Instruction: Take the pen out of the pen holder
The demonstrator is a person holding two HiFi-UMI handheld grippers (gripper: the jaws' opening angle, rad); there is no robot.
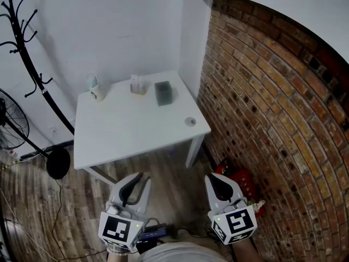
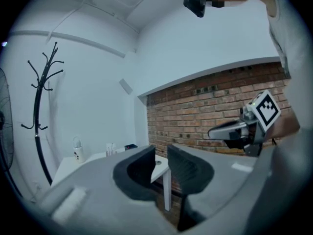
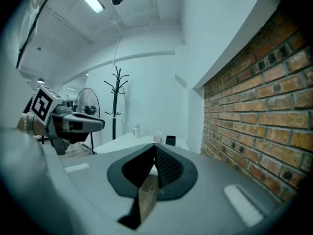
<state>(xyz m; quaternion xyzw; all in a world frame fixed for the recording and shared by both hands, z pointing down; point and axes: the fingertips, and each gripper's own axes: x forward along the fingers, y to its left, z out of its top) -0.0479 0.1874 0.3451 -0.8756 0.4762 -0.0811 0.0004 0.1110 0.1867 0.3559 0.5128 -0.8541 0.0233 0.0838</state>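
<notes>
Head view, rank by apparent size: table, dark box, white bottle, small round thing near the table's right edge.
1. table
2. dark box and white bottle: they look about alike, so not ranked
3. small round thing, smallest

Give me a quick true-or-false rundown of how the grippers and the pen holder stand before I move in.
1. The left gripper has its jaws apart with nothing between them. True.
2. The right gripper has its jaws meeting at the tips. True.
3. The dark pen holder stands on the white table. True.
4. Both grippers are above the table top. False: both are short of the table, over the wooden floor.
5. The pen holder sits at the table's front edge. False: it stands toward the back, on the side of the brick wall.
</notes>
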